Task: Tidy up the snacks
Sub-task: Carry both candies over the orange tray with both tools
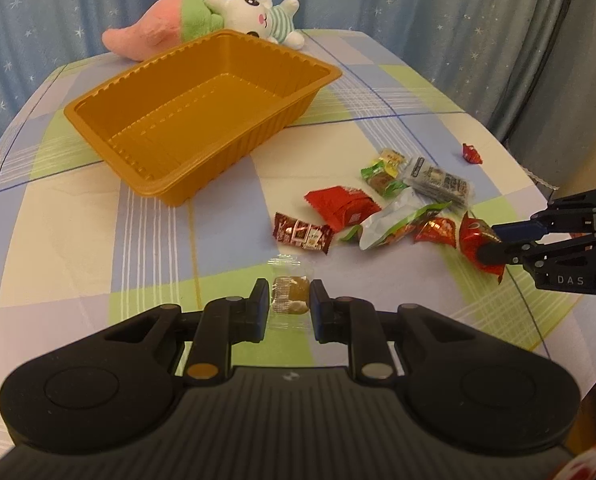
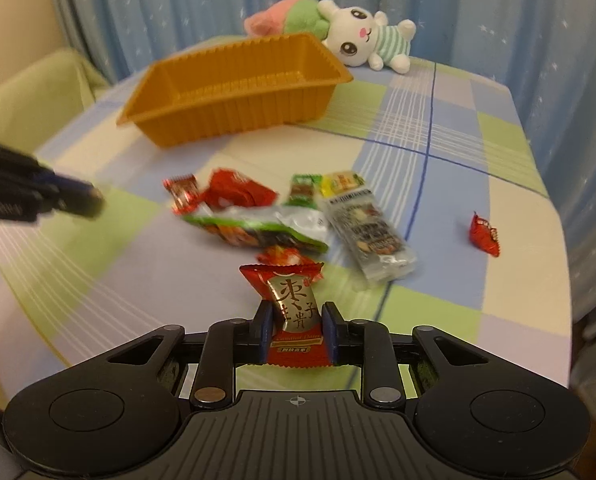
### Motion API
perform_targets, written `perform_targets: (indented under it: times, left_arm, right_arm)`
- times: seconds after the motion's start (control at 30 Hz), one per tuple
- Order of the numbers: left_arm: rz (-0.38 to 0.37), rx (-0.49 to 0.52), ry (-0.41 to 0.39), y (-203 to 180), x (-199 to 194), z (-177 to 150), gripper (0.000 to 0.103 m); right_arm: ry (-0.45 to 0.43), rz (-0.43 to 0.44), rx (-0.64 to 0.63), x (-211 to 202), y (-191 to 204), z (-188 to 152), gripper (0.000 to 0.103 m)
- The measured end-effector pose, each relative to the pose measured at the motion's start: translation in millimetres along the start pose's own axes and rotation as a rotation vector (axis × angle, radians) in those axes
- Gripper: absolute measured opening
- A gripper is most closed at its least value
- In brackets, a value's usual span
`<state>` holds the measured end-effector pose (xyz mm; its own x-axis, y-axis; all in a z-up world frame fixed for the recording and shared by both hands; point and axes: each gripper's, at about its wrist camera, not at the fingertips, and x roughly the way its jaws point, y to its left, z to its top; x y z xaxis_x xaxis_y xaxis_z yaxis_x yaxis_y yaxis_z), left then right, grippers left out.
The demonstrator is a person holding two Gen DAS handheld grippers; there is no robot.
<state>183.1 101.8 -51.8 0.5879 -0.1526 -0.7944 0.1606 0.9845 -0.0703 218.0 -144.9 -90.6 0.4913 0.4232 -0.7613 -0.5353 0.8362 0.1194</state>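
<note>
Both grippers pinch light, crinkly snacks.
Left gripper (image 1: 289,300) clamps a clear-wrapped cake (image 1: 291,294); right gripper (image 2: 296,322) clamps a red packet (image 2: 294,312) mid-body; slippery film, tray (image 1: 98,114) upper left.

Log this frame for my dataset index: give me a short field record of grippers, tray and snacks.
left gripper: shut on clear packet
right gripper: shut on red packet
tray: orange, empty, on the table
loose snacks: pile right of tray, with silver bag; one red candy apart
background: plush rabbit behind tray
</note>
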Motion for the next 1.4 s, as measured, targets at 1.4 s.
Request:
perform_targets:
  times: [1.4]
  left_arm:
    - [0.118, -0.226, -0.062, 101.2, 79.2, 137.3, 0.019]
  right_arm:
    - [-0.142, 0.115, 0.126, 129.3, 27.3, 215.0, 0.026]
